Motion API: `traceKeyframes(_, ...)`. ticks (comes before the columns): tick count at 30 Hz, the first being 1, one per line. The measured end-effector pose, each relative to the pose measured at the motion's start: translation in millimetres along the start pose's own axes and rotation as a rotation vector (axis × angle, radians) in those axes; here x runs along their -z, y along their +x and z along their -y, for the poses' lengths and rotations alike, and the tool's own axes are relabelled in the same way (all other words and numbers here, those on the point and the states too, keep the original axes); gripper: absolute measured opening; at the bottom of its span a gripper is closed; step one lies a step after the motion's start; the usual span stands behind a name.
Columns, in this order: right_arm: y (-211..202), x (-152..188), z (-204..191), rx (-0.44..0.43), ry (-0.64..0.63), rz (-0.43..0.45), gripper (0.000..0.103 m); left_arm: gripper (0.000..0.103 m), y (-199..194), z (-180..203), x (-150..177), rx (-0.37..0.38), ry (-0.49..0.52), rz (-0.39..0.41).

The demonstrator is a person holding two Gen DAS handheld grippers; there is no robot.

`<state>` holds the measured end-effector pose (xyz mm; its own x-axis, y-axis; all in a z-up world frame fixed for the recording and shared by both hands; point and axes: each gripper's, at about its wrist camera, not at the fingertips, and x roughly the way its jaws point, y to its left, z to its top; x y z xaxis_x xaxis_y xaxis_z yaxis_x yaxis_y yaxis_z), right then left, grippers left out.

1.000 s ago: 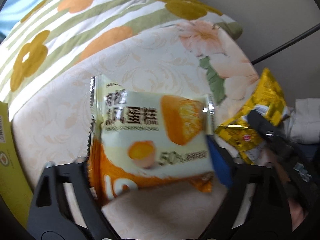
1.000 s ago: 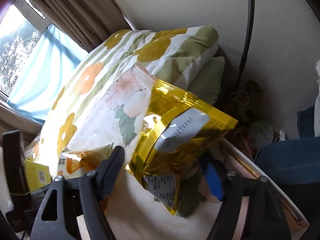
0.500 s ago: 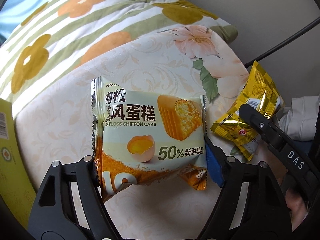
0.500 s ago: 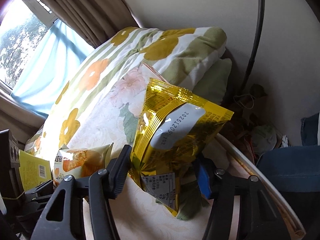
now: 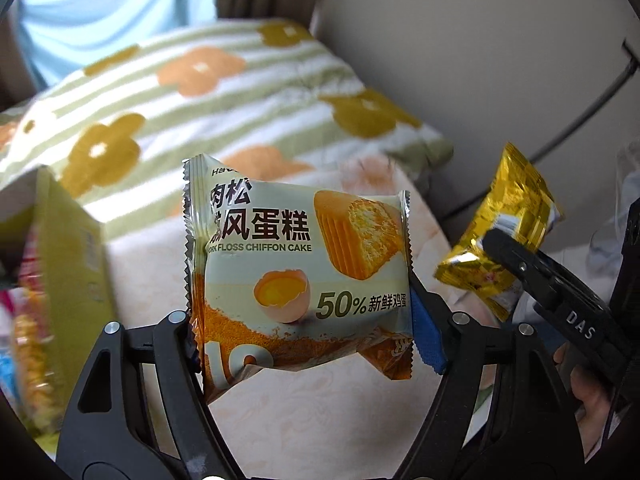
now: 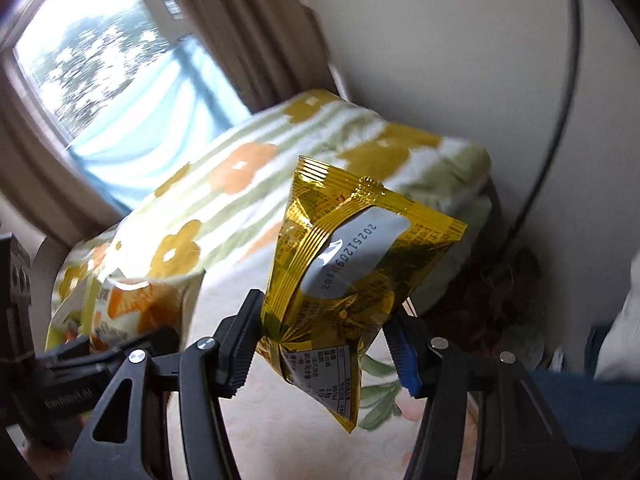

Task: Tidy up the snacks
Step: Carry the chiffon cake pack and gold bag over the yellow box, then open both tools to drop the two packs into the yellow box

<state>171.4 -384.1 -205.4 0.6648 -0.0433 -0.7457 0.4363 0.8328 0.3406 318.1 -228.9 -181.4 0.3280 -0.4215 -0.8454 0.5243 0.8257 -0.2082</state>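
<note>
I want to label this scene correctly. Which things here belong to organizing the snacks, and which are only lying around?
Belong to the job:
- chiffon cake packet, held in the left gripper
- gold snack packet, held in the right gripper
- yellow-green box with snacks inside

Only lying around:
- flowered blanket
- curtain
- black cable

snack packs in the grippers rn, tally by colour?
Pale green and orange chiffon cake pack, clamped in the left gripper: 1
Gold foil pack, clamped in the right gripper: 1
Total: 2
</note>
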Motion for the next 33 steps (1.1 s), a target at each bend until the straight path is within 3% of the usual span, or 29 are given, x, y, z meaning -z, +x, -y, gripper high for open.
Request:
traceKeyframes(8, -32.0, -23.9, -67.7, -0.170, -0.204, -0.030, 0.054, 0.074, -95.6, -48.6, 1.9, -0.102, -0.140, 0.164)
traceKeyframes(17, -32.2, -17.5, -181.2, -0.383, -0.367, -0.076, 0.054, 0.074, -177.5, -154.9, 29.5, -0.230, -0.312, 0.262)
traceKeyframes(27, 5.0, 31.1, -308.0, -0.501, -0.460, -0.166, 0.054, 0.074, -190.3, -276.3, 69.0, -0.290, -0.396, 0.183)
traceKeyframes(30, 19.6, 43.1, -338.0, -0.504, -0.471, -0.192, 0.054, 0.075, -180.9, -299.9, 73.6, -0.271, -0.374, 0.141)
traceKeyframes(33, 29.1, 48.2, -349.2, -0.488, -0.472, -0.208, 0.054, 0.084, -167.3, -308.2, 73.6, -0.272, -0.323, 0.090)
